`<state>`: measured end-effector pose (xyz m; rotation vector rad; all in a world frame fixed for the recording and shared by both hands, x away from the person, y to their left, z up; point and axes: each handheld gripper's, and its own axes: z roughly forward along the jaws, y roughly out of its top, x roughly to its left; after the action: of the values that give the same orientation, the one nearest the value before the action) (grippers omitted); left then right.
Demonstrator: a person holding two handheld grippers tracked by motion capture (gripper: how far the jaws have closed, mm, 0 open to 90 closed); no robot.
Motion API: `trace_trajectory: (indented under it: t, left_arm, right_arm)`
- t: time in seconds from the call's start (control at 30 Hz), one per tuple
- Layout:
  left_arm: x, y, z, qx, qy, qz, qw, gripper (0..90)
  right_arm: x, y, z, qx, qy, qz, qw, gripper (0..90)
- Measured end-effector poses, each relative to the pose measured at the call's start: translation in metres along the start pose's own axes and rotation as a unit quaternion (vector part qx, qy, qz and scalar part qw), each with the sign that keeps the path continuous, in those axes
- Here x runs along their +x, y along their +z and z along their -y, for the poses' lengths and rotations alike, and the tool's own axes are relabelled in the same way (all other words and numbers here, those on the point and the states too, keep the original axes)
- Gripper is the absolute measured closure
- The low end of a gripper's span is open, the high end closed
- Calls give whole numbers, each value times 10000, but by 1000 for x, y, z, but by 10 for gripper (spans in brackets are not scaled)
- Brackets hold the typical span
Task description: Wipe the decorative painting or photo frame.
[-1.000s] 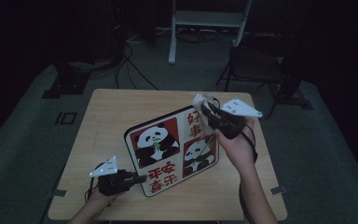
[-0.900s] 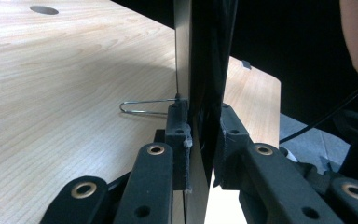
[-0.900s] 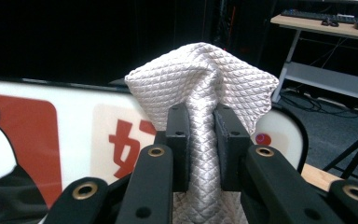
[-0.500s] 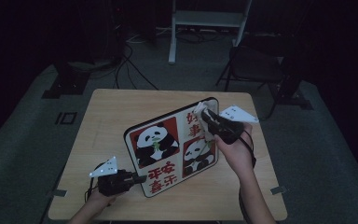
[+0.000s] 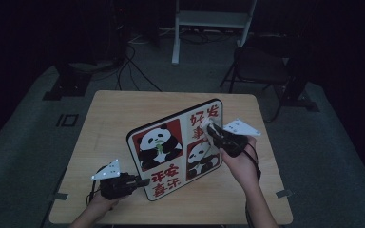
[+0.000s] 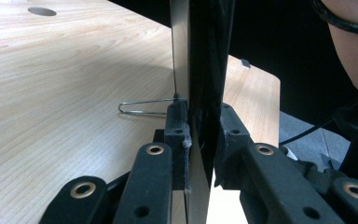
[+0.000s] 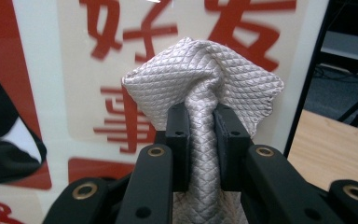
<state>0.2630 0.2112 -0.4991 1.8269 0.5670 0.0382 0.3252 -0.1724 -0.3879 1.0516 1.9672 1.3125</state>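
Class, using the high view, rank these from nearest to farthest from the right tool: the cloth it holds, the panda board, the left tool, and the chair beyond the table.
1. Cloth: clamped in the right tool.
2. Panda board: directly behind the cloth, standing on the table.
3. Left tool: at the board's lower left corner.
4. Chair: on the floor beyond the table's far edge.

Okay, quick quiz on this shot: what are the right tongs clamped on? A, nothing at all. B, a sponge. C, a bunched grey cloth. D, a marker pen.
C: in the right gripper view the right tongs pinch a bunched grey cloth with a woven diamond texture, held up against the panda board.
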Motion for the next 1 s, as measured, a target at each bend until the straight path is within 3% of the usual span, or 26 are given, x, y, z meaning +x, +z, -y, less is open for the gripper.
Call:
trace_trajectory:
  t: [0.6, 1.0]
  left_arm:
    - [0, 0, 0, 27, -15, 37, 10000, 790]
    - [0, 0, 0, 27, -25, 22, 10000, 789]
  right_arm:
    - [5, 6, 43, 524, 46, -37, 9986, 779]
    - [7, 12, 78, 986, 139, -83, 9950, 778]
